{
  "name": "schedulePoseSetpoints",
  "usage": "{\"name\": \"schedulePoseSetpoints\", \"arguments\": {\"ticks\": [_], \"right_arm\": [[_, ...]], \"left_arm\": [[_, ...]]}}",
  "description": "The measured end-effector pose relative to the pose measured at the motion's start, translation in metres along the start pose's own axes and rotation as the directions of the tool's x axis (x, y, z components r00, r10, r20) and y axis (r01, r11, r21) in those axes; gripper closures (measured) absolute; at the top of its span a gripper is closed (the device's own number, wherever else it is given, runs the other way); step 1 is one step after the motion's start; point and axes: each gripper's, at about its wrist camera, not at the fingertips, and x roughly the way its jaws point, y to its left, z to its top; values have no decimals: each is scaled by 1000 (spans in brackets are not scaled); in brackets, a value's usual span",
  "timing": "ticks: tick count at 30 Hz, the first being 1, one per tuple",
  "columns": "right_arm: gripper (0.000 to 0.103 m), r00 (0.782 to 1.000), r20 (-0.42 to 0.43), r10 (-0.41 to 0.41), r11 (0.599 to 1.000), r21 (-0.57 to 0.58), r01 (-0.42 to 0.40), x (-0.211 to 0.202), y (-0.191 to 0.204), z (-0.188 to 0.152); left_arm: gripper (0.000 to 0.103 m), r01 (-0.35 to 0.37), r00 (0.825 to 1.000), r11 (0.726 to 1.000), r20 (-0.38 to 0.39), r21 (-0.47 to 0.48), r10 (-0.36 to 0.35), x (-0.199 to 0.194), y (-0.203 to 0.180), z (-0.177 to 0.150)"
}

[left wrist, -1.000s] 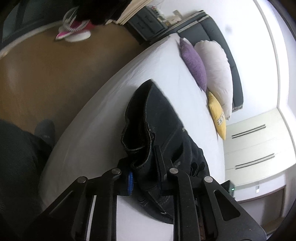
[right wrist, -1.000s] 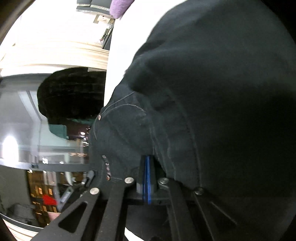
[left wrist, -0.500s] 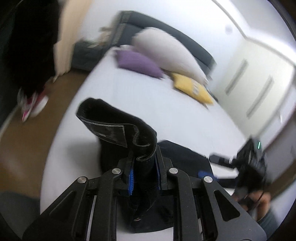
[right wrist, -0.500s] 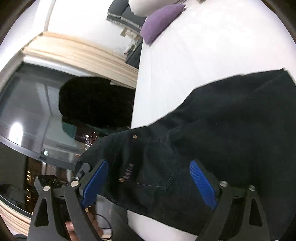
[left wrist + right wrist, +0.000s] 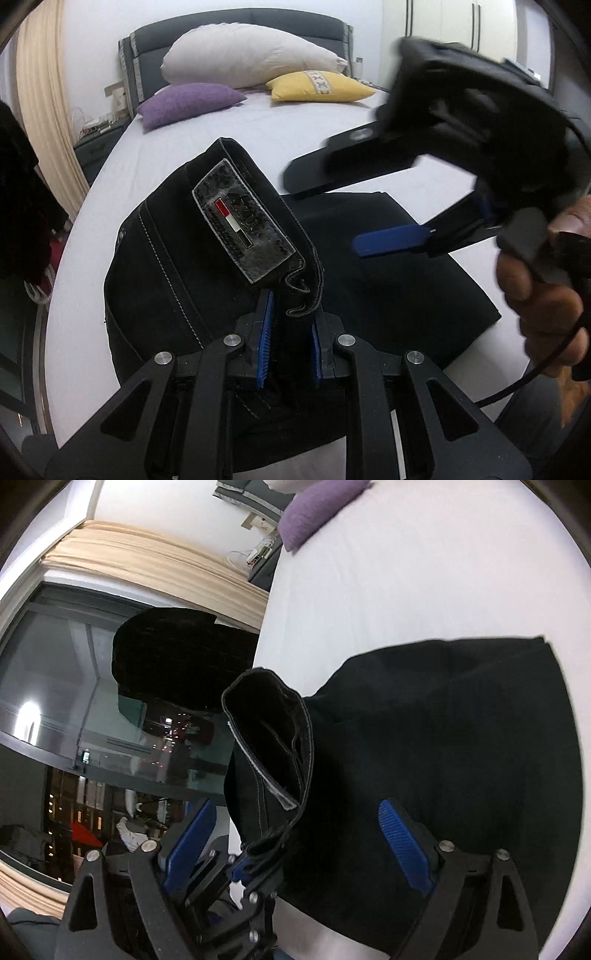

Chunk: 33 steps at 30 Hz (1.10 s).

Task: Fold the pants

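The pants [image 5: 177, 280] — black denim with pale topstitching and a stiff leather-look waistband patch [image 5: 242, 225] — lay partly folded on the white bed [image 5: 258, 125], their waistband end raised upright. The left tool [image 5: 290, 343] was clamped on that thick waistband, while the right tool [image 5: 303, 834] hung spread wide and empty just above the flat part. The cloth looked heavy and limp but not slippery, best taken at the firm seamed waistband or hems.
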Motion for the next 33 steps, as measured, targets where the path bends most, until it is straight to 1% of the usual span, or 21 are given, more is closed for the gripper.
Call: {"name": "schedulePoseSetpoints", "arguments": {"ticks": [2,4,7,8,9,10,11,15,17,18,20,25,27,31,33], "right_arm": [[12,1000,-14,15,1000,-3,-15,6,0,1],[17,999,-40,4,999,-45,-6,13,10,3],[33,995,-83,-60,992,-120,50,27,24,6],[51,992,-99,-81,988,-140,67,31,27,6],[77,987,-112,-114,981,-167,94,34,31,6],[79,979,-112,-167,970,-198,143,36,35,5],[81,978,-106,-179,966,-206,154,34,37,5],[87,980,-59,-189,958,-228,171,13,43,4],[88,980,-36,-195,956,-233,181,-2,41,4],[88,980,-26,-199,955,-232,187,-12,36,5],[88,981,-17,-195,958,-216,187,-23,27,6],[89,983,0,-186,970,-156,184,-53,-14,4],[89,984,2,-180,975,-129,179,-58,-30,3],[89,985,9,-171,982,-78,171,-58,-61,-4],[89,986,14,-166,984,-61,167,-61,-71,-7]], "left_arm": [[87,-6,1000,1000,5,12,6,-1,-3,-1],[87,-10,1000,1000,11,22,10,1,-8,3],[87,-19,999,999,28,47,17,-5,-17,1],[87,-15,999,998,30,53,13,-7,-21,1],[87,-12,999,998,31,58,10,-8,-23,1],[87,-14,999,998,34,64,12,-10,-26,1],[87,-11,999,998,39,70,9,-16,-25,-4],[87,14,998,995,64,97,-20,-29,-43,3],[87,44,996,993,67,109,-51,-36,-54,6],[87,57,996,992,65,114,-64,-33,-57,8],[88,84,994,987,64,139,-94,-32,-76,13],[88,120,990,974,45,190,-131,-20,-119,16],[88,127,990,969,25,211,-135,-9,-135,14],[88,149,989,962,-29,228,-146,11,-151,4],[88,156,988,958,-41,241,-150,17,-156,0]]}}
